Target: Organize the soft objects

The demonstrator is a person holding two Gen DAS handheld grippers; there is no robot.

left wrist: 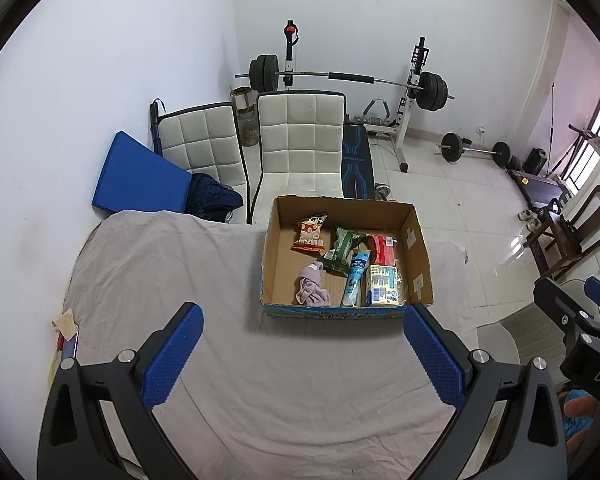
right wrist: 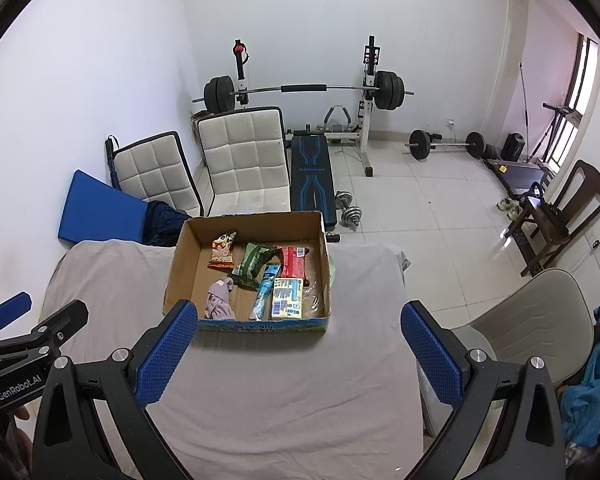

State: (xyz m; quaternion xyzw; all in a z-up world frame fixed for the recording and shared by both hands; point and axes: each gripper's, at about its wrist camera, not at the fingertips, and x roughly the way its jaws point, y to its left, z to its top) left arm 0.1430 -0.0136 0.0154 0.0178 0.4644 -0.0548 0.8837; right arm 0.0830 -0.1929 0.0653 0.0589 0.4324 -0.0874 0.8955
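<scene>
Left claw [left wrist: 303, 322] gapes above wrinkled cloth [left wrist: 160, 272], facing cardboard box [left wrist: 344, 206].

Bare cloth [left wrist: 284, 380] before cardboard box [left wrist: 420, 240]; box walls fence packed items; top open.

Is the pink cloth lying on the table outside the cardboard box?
No, the pink cloth lies inside the cardboard box, at its near left corner, beside the snack packets.
</scene>
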